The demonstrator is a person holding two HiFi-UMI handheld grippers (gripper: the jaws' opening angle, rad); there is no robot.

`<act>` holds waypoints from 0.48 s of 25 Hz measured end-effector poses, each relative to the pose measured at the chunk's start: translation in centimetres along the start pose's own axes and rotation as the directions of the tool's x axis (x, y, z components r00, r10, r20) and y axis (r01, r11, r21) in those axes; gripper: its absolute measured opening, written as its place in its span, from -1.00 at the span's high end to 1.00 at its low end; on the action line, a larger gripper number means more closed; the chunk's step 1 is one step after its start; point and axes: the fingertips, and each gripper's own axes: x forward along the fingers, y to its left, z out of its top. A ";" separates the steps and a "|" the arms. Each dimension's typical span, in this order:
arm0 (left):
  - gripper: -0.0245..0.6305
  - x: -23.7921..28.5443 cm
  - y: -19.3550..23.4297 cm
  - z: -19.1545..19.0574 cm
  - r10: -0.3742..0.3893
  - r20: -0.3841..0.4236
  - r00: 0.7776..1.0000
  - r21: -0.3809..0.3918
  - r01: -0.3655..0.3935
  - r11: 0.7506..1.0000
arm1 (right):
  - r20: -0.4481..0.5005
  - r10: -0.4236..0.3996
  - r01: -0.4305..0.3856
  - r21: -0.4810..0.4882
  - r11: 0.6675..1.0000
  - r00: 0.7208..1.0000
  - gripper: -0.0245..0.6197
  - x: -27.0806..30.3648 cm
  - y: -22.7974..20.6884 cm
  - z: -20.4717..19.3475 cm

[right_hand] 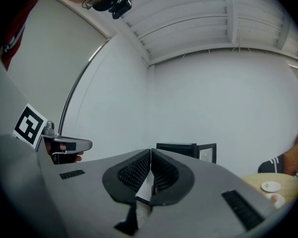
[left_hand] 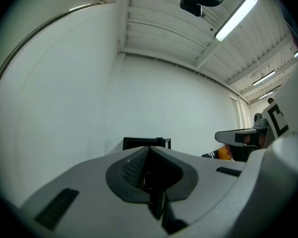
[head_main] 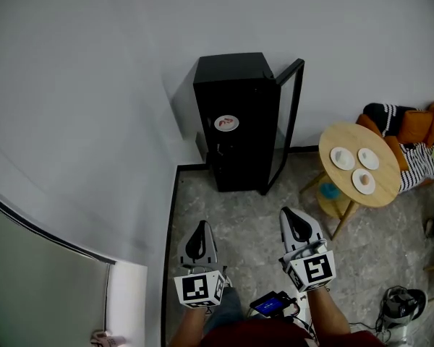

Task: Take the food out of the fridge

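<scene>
Starting at the left, a white wall point(head_main: 94, 85) with a curved rail ran down toward the person holding the tools. The left gripper point(head_main: 201, 228) was held low over the grey stone floor point(head_main: 253, 219), pointing forward at the fridge. Its jaws were pressed fully together with nothing between them.

The black fridge point(head_main: 235, 121) stood upright against the wall, ahead of both grippers and well apart from them. A round sticker point(head_main: 226, 123) showed on the face turned toward the person. The glass door point(head_main: 291, 114), framed in black, stood open on the right side of the cabinet. The interior was turned away from every camera, so the food inside could not be made out.

The right gripper point(head_main: 292, 214) was held beside the left one, slightly further forward. Its jaws were also closed pad against pad and carried nothing. A small device with a blue screen point(head_main: 271, 304) sat near the person's body, between the two arms.

Further right stood a round wooden worktop point(head_main: 347, 136) carrying three white plates point(head_main: 341, 157). The nearest plate point(head_main: 363, 181) held a small pale item. An orange cushion point(head_main: 416, 127) and a striped cushion point(head_main: 419, 161) lay just behind the worktop.
</scene>
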 end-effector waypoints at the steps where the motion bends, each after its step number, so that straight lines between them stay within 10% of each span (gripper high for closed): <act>1: 0.89 0.6 0.5 0.0 -0.001 0.001 1.000 -0.001 0.001 1.000 | 0.006 0.000 0.000 -0.002 1.000 1.000 0.85 0.8 0.1 0.0; 12: 0.89 8.4 7.1 0.0 -0.025 -0.009 1.000 -0.027 0.025 0.999 | -0.045 -0.020 0.019 -0.016 1.000 0.999 0.85 10.4 0.8 -1.0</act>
